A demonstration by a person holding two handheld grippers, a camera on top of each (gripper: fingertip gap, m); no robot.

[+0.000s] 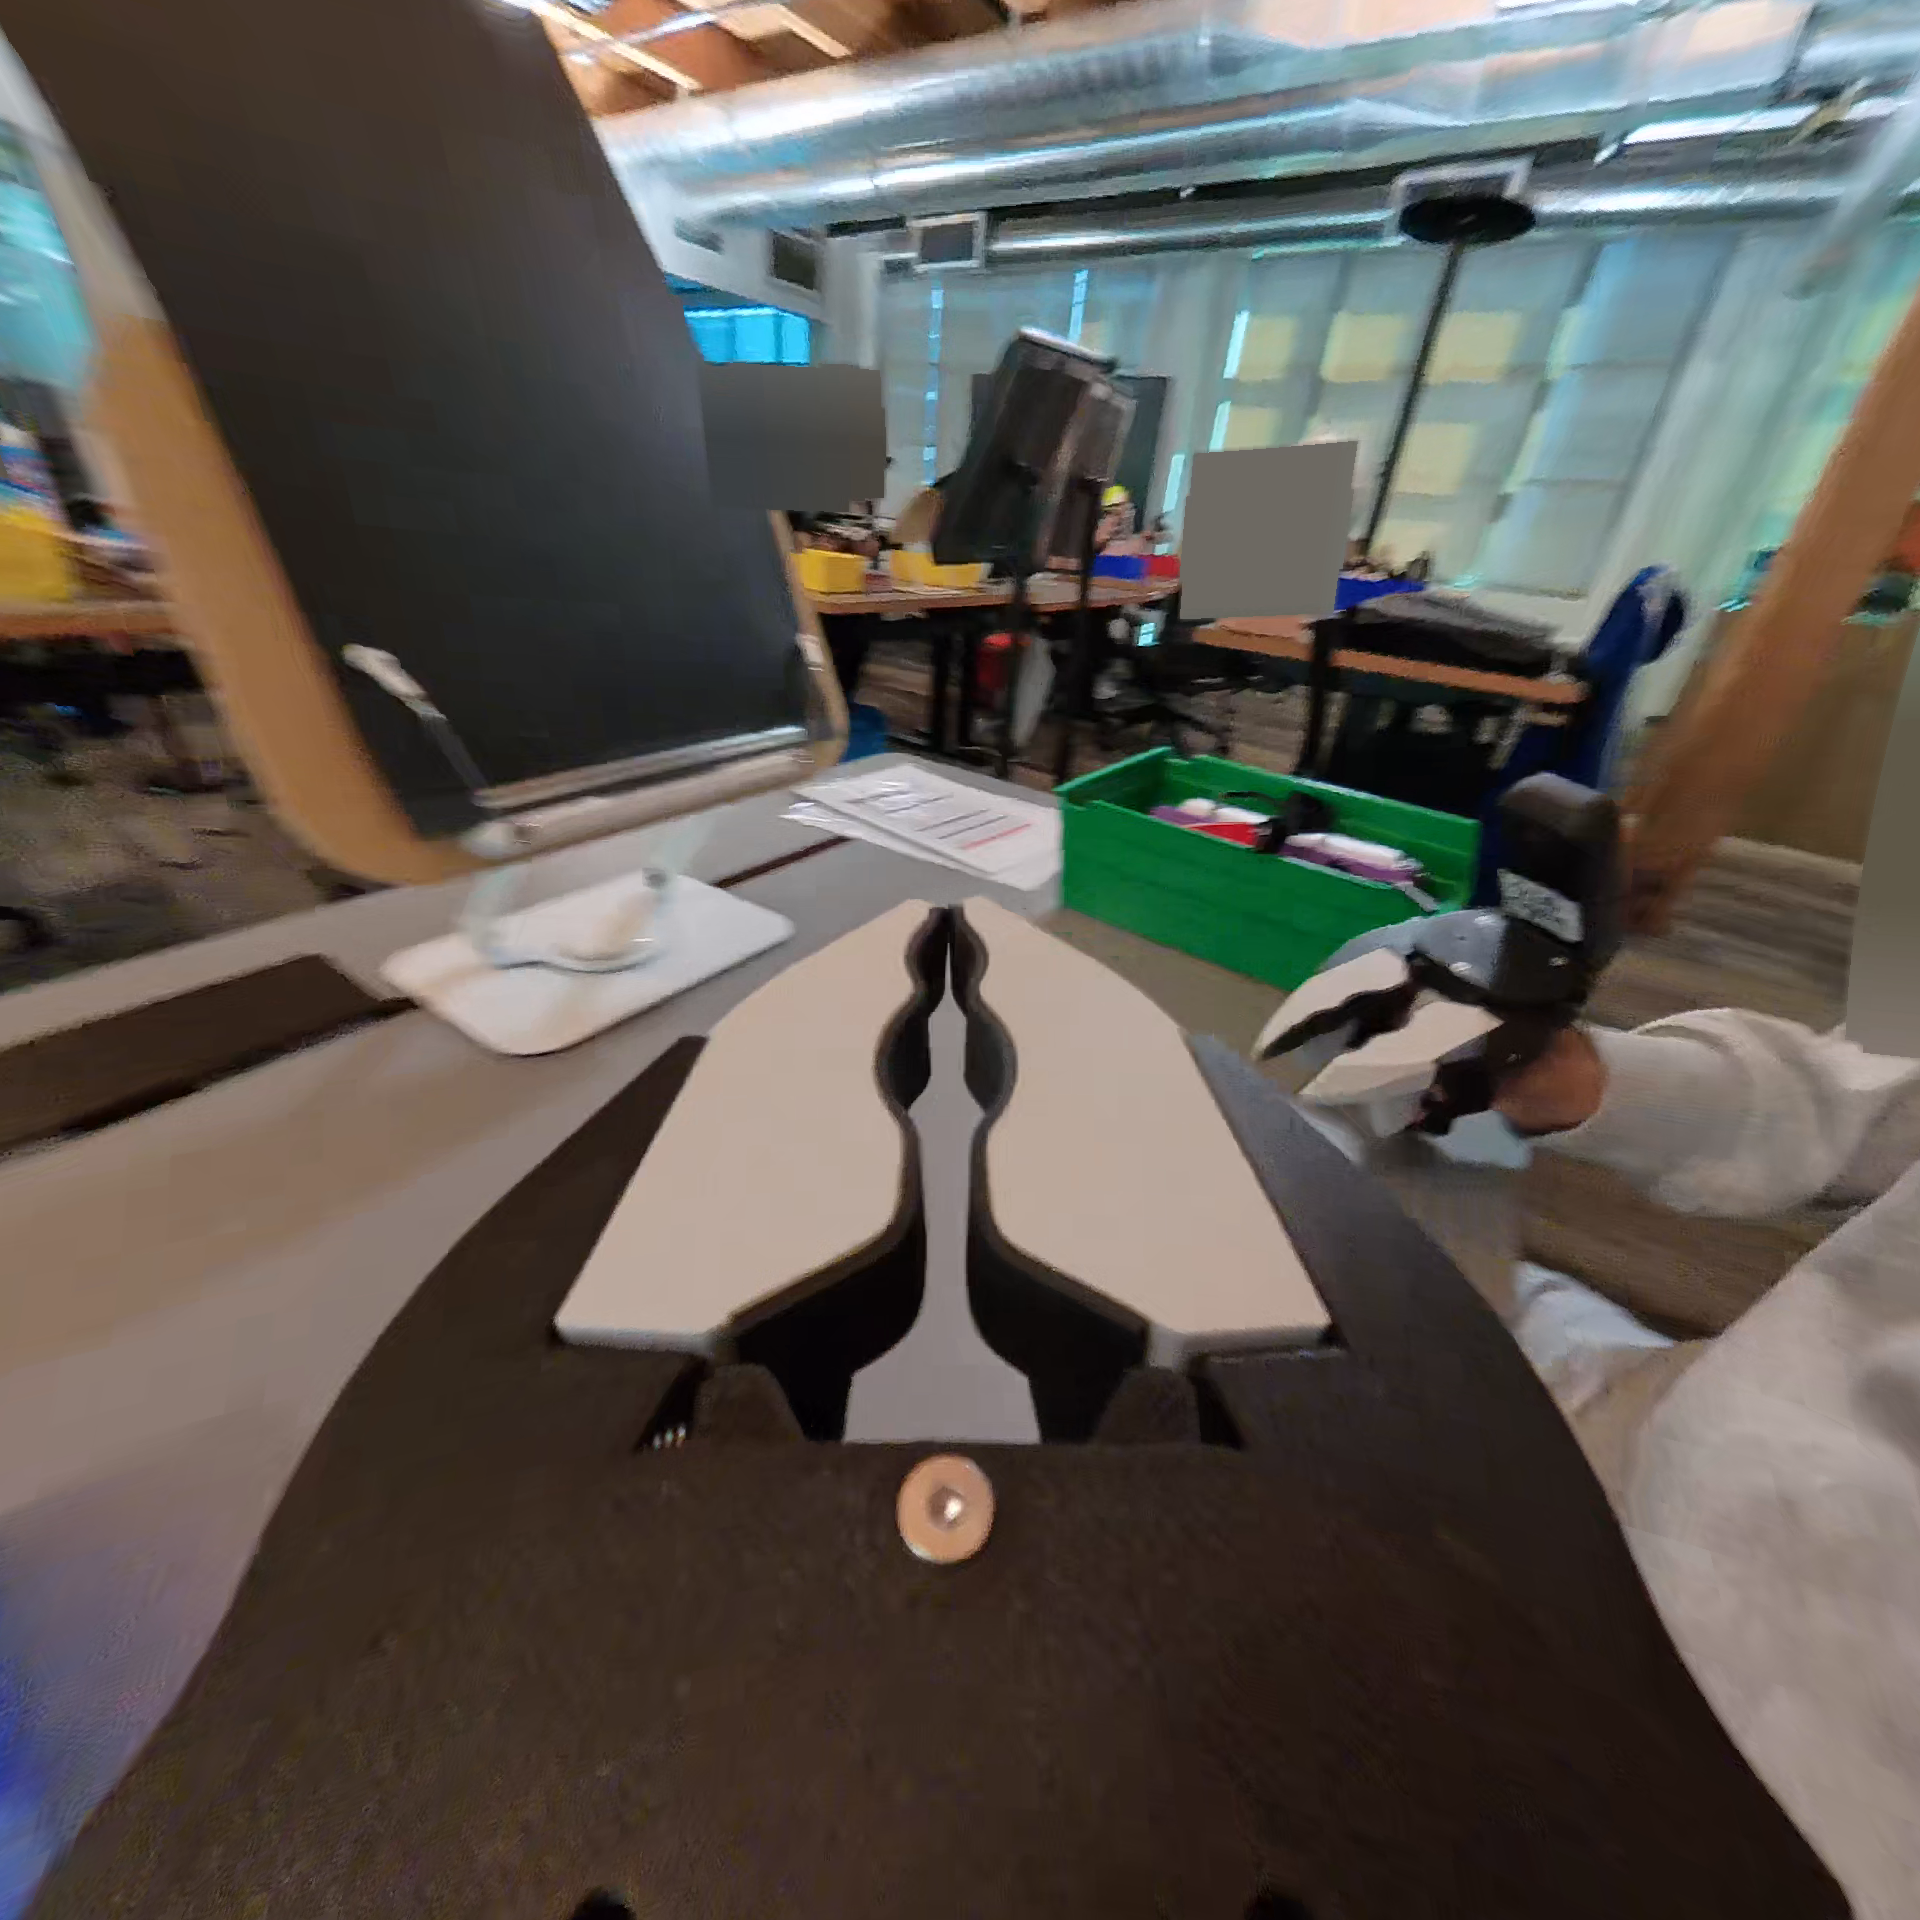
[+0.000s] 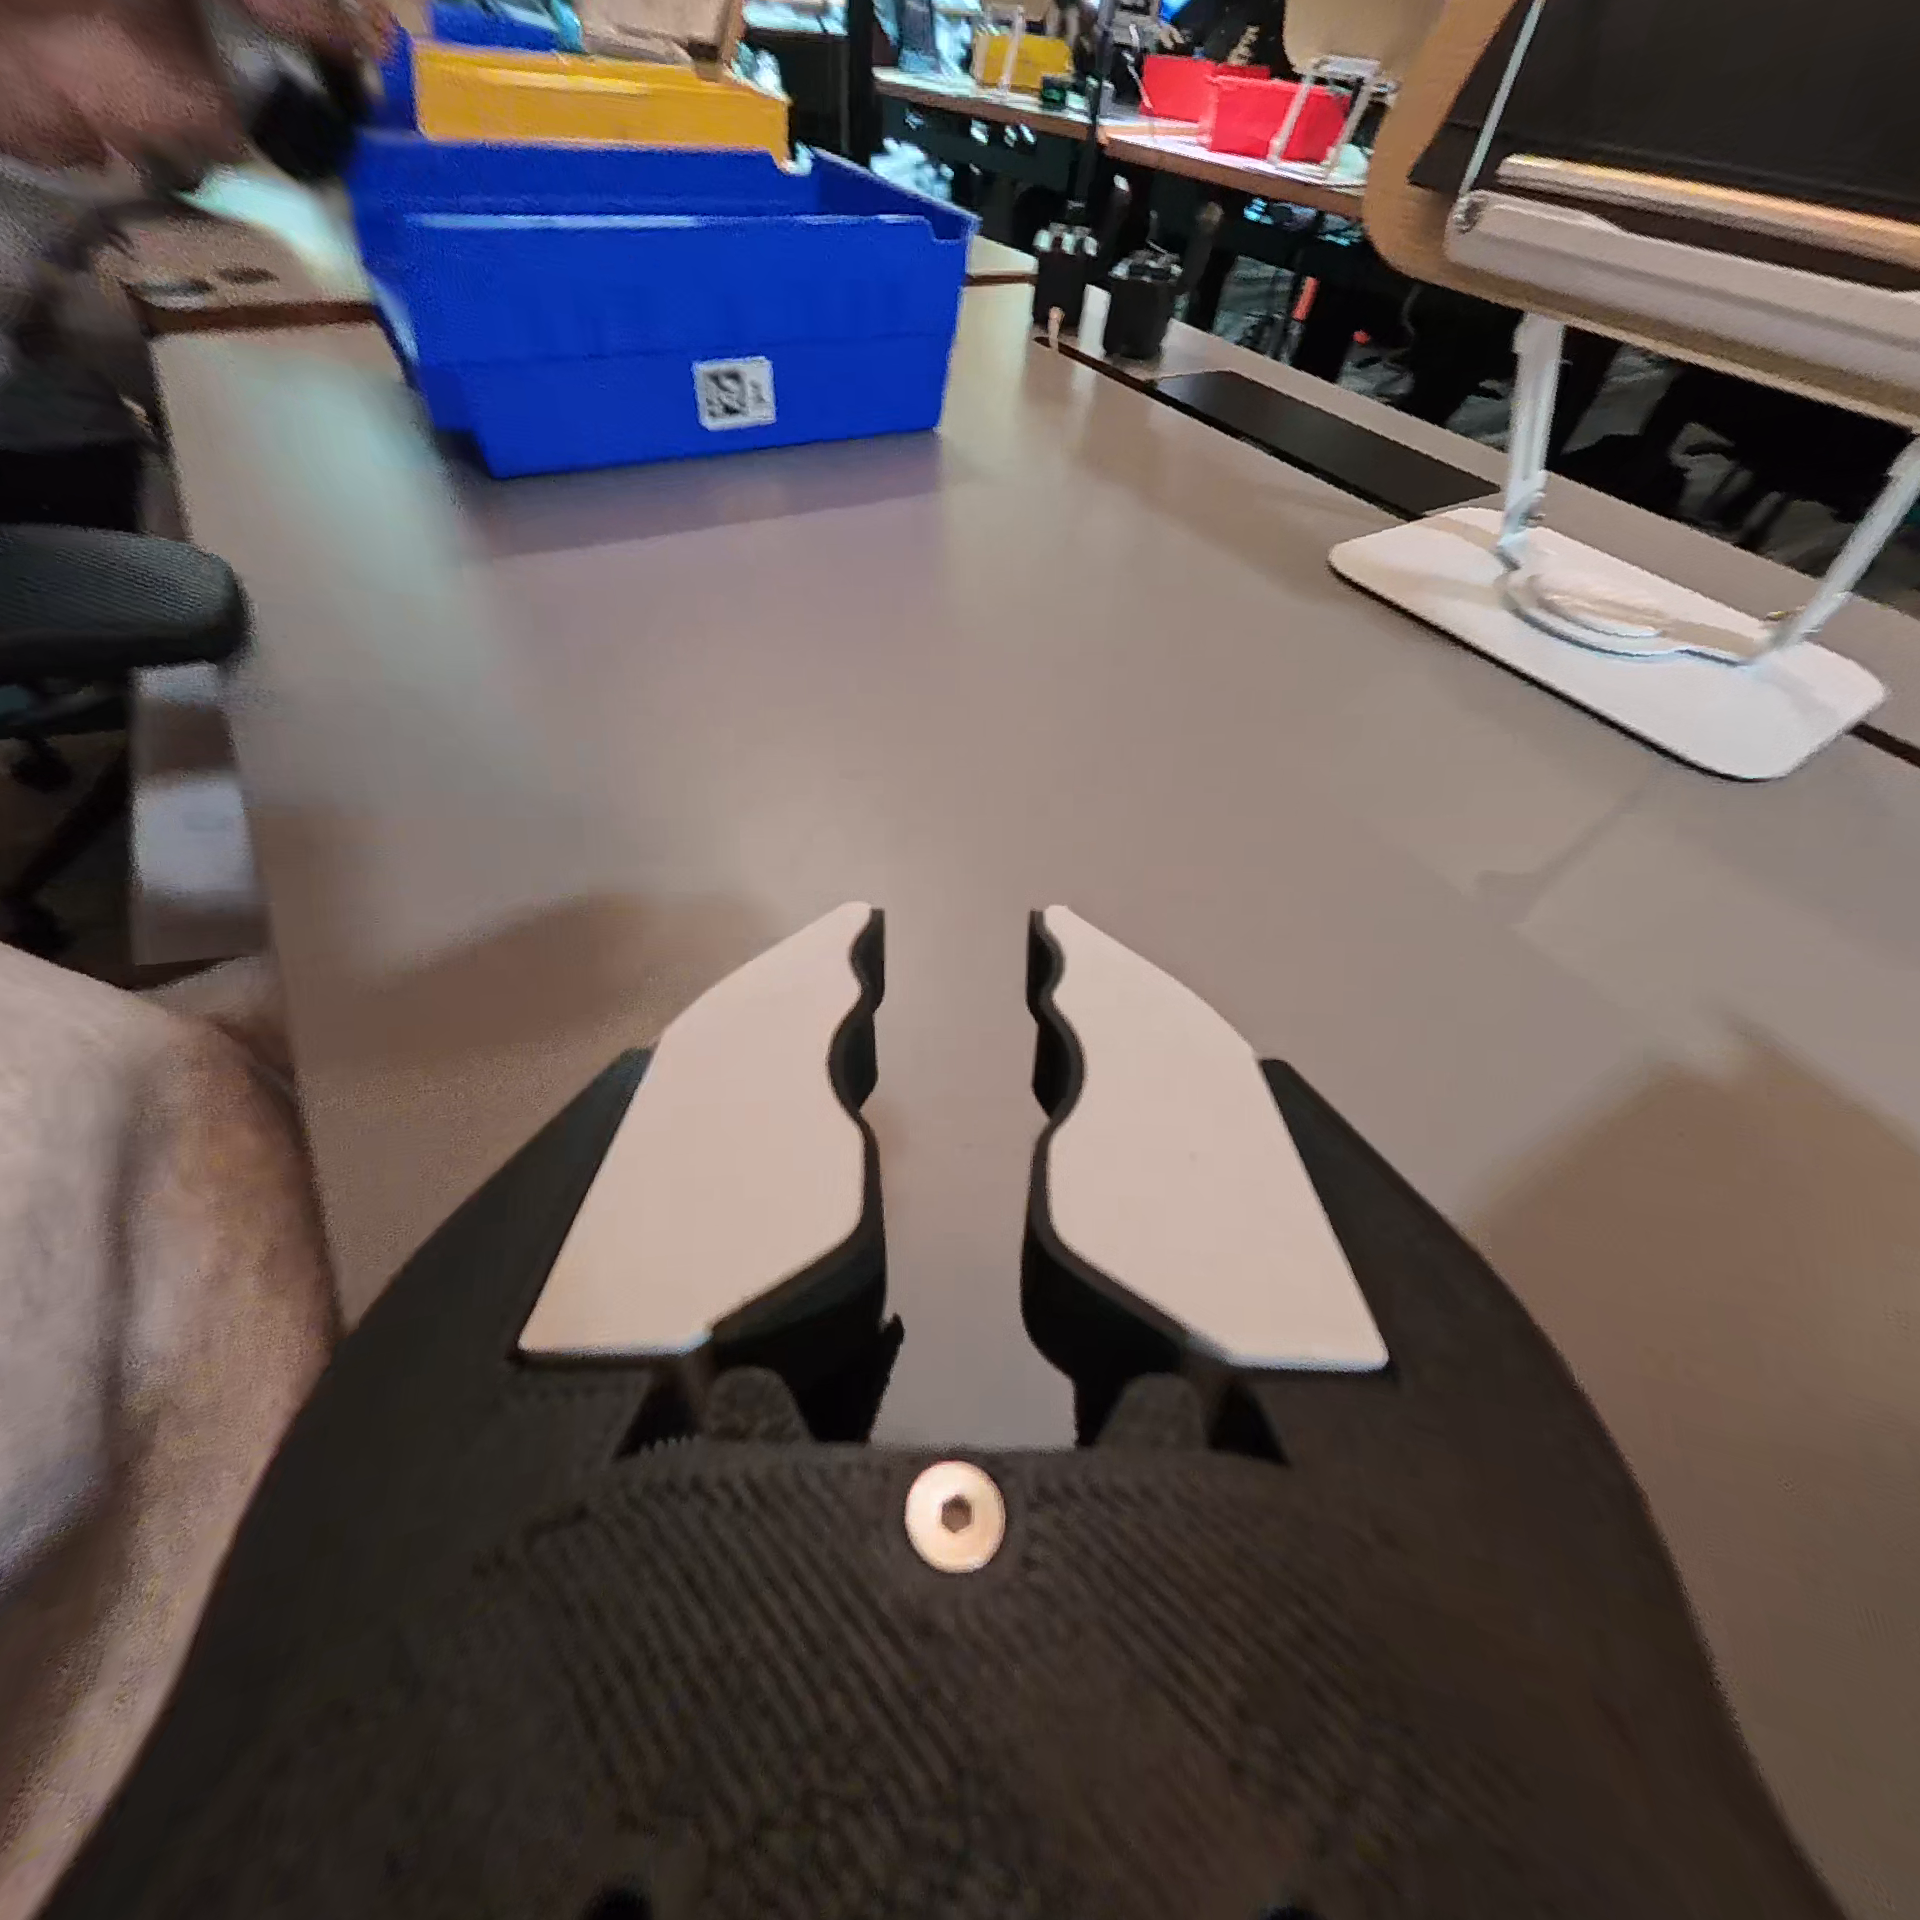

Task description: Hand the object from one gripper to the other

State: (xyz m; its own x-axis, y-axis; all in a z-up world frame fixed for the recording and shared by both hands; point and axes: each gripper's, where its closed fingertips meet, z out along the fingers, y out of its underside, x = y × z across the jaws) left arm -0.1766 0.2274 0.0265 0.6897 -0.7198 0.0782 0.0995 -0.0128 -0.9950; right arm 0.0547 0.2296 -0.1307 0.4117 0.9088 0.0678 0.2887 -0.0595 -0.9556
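Note:
My left gripper (image 1: 951, 920) is shut with its white fingertips touching and nothing between them, held low over the grey table (image 1: 260, 1195). My right gripper (image 2: 956, 920) is open and empty, pointing along the table (image 2: 1039, 675). It also shows in the left wrist view (image 1: 1288, 1060) at the right, held by a hand in a white sleeve, near the table's edge. No object to hand over shows between either pair of fingers or on the table near them.
A monitor on a white stand base (image 1: 582, 966) (image 2: 1600, 644) stands on the table. A green bin (image 1: 1247, 894) of small items and papers (image 1: 935, 826) lie beyond. A blue bin (image 2: 665, 312) and a yellow bin (image 2: 592, 99) stand at the far end. A blurred hand (image 2: 104, 94) is at top left. There is about 30 cm between the tips of the two grippers.

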